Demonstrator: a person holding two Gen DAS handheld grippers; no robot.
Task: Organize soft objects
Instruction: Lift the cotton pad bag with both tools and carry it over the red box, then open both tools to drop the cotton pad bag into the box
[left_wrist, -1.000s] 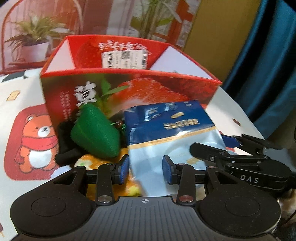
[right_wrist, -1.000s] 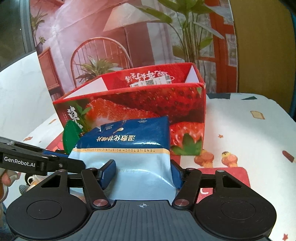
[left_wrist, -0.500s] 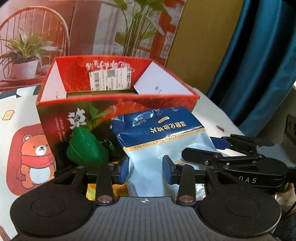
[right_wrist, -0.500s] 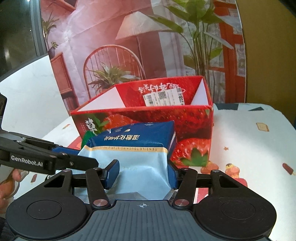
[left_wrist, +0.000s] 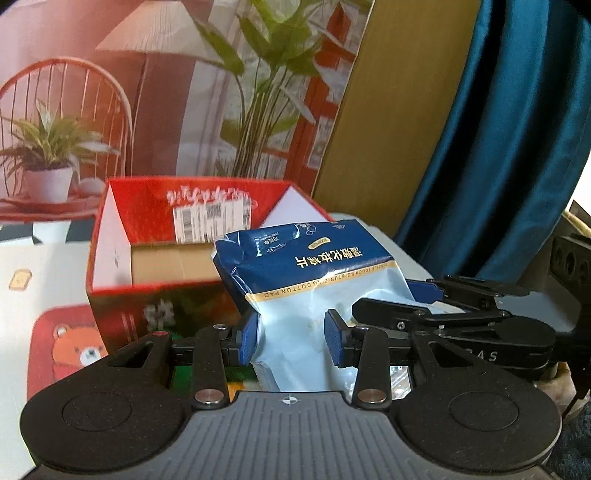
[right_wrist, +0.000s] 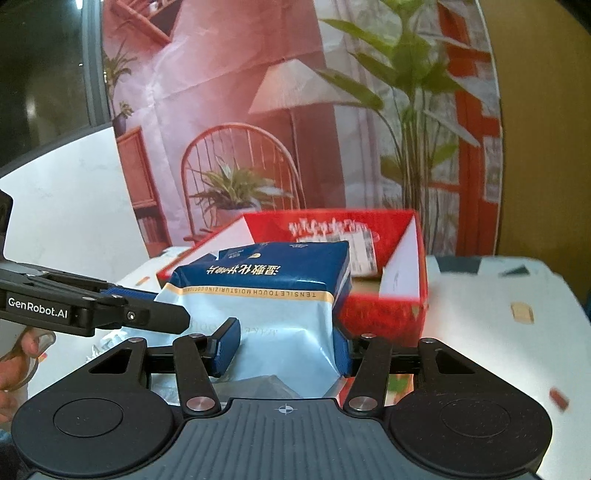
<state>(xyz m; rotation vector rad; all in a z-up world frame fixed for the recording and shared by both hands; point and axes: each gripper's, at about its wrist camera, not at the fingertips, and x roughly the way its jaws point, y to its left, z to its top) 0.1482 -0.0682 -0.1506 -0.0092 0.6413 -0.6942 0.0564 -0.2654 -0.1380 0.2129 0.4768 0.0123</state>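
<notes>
On a patterned tablecloth (right_wrist: 480, 295), both grippers, left gripper (left_wrist: 291, 341) and right gripper (right_wrist: 284, 345), clamp a cotton-pad pack (left_wrist: 314, 280), its long axis pointing toward the red box (left_wrist: 122, 295).

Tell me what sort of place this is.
Probably a staged home-style tabletop: a printed room backdrop, a cartoon-patterned tablecloth and a teal curtain surround the strawberry box.
</notes>
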